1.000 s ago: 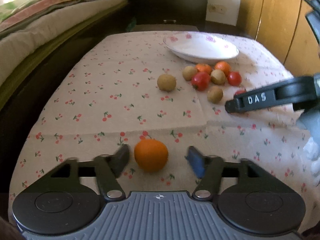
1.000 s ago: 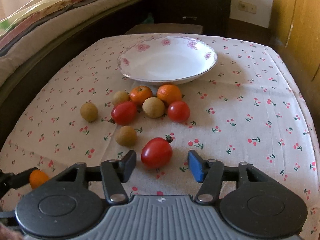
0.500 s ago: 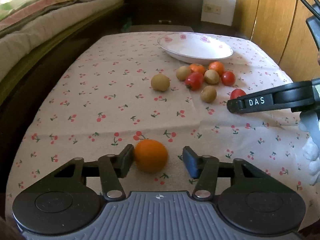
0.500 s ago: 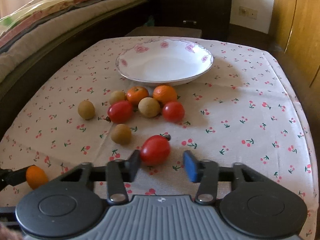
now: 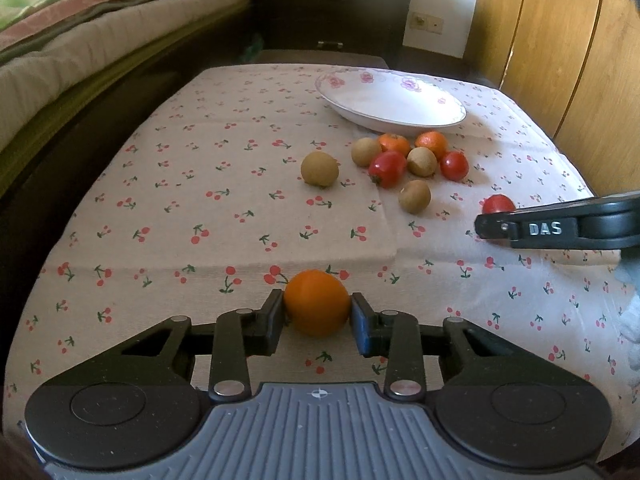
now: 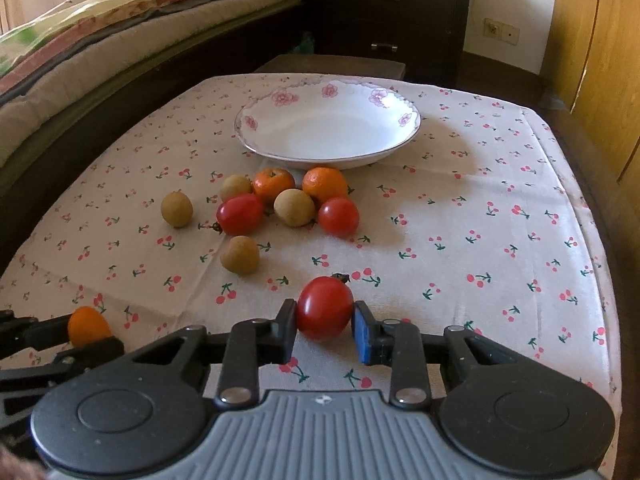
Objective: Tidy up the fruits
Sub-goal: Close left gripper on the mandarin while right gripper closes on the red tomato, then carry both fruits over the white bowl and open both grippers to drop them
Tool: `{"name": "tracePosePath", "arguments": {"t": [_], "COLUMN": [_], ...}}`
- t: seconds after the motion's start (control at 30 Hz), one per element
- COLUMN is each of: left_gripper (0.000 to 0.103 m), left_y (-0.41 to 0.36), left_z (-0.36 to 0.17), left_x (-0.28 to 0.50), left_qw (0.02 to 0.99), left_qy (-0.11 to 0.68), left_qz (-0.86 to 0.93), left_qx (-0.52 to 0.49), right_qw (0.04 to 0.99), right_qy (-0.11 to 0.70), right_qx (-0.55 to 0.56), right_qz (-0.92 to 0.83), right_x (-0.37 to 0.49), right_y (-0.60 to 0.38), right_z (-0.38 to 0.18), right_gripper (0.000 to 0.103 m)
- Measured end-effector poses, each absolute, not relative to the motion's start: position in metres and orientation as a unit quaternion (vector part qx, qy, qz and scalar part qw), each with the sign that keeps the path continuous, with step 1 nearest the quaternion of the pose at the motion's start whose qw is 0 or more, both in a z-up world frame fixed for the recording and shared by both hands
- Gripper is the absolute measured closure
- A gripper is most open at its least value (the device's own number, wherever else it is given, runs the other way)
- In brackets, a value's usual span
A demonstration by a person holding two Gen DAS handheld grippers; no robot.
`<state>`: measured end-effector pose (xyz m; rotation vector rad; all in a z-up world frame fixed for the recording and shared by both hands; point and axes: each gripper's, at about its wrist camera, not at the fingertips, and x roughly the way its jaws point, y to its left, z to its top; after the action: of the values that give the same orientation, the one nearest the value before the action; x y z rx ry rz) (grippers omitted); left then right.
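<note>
On the cherry-print tablecloth, my left gripper [image 5: 317, 314] is closing its jaws, and both pads touch the sides of a small orange [image 5: 316, 304] that rests on the cloth. My right gripper [image 6: 325, 320] is shut on a red tomato [image 6: 324, 306], also on the cloth. In the right wrist view, the left gripper and its orange [image 6: 88, 326] show at the lower left. A white flowered plate [image 6: 320, 158] stands empty at the far middle. Just in front of it lie two oranges [image 6: 324, 184], two tomatoes [image 6: 240, 214] and several brown round fruits [image 6: 294, 207].
A bed with folded blankets [image 6: 120, 20] runs along the left side of the table. A dark chest of drawers [image 6: 384, 20] stands behind it and wooden cupboard doors [image 5: 560, 40] to the right. One brown fruit [image 5: 320, 170] lies apart, left of the pile.
Both grippers have closed from wide open: the left onto the orange, the right onto the tomato. Neither hand has shifted noticeably, and both fruits remain on the cloth.
</note>
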<state>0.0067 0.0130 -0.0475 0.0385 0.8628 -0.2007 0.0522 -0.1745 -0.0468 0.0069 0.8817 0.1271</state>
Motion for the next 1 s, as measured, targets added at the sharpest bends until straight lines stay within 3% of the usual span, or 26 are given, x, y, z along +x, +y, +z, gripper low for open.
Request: {"name": "tracePosePath", "arguments": {"t": [0.63, 1.0], "left_gripper": [0.060, 0.060], "left_y": [-0.015, -0.027], "left_z": [-0.003, 0.026], "left_x": [0.027, 0.088], "left_qw": [0.910, 0.916], "left_qy": [0.402, 0.385], "left_qz": [-0.101, -0.105], "left_qx": [-0.013, -0.037], "right_qw": [0.916, 0.920], "right_qy": [0.393, 0.381], "right_qx": [0.015, 0.017], "right_qz": [0.081, 0.091], "right_x": [0.035, 0.087], "right_y": [-0.192, -0.199], "right_z": [0.010, 0.026], "right_gripper": [0.072, 0.072]}}
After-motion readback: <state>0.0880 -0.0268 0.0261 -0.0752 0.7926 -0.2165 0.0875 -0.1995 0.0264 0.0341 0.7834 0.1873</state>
